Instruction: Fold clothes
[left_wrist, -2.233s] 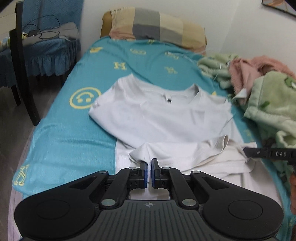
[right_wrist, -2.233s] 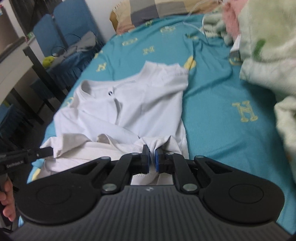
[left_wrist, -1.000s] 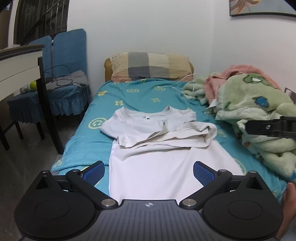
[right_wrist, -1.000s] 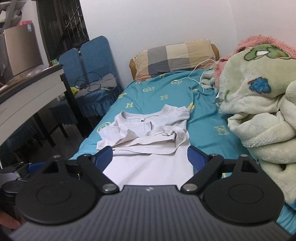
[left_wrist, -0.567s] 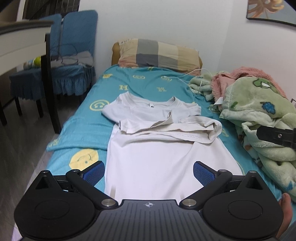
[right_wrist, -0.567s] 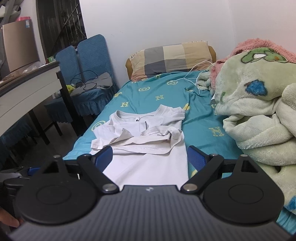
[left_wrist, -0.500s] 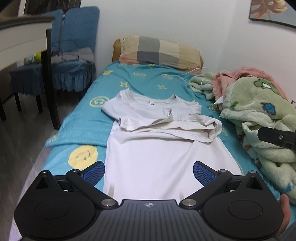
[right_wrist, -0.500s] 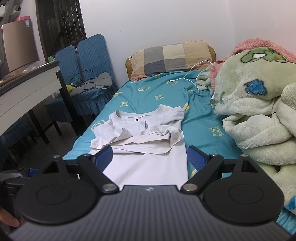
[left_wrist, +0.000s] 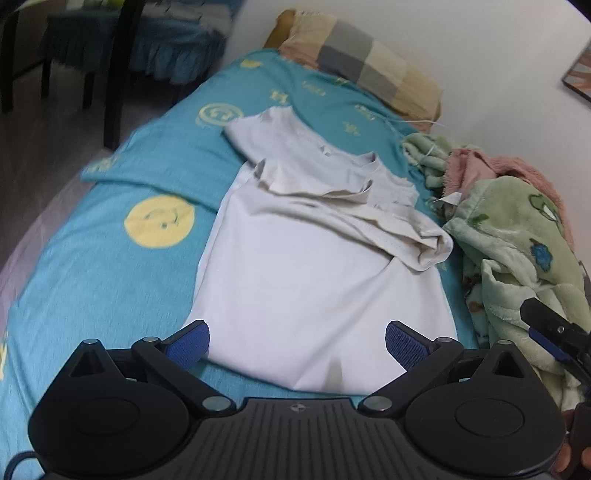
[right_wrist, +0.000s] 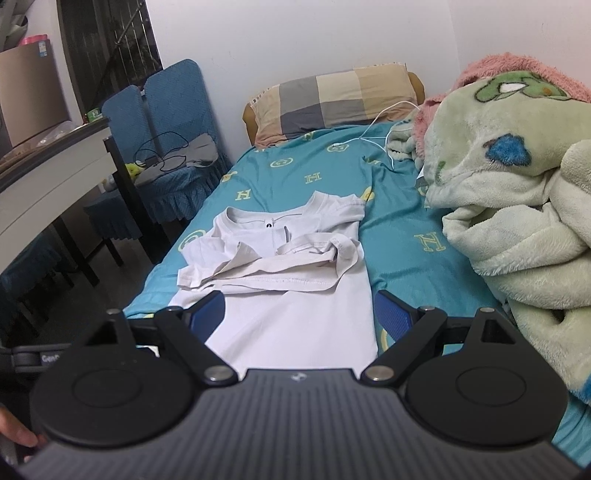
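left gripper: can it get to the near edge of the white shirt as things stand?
Probably yes. The left gripper is open, and the white shirt's near fold edge lies flat on the bed sheet between its fingers, nothing covering it.

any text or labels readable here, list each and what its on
"H": yellow letters printed on the teal bedsheet, repeated across it.
"Gen...": white lettering on the left hand-held gripper, cut off by the right gripper's body.
Small tag inside the white t-shirt collar: too small to read.
Label on the cardboard box: blurred, unreadable.
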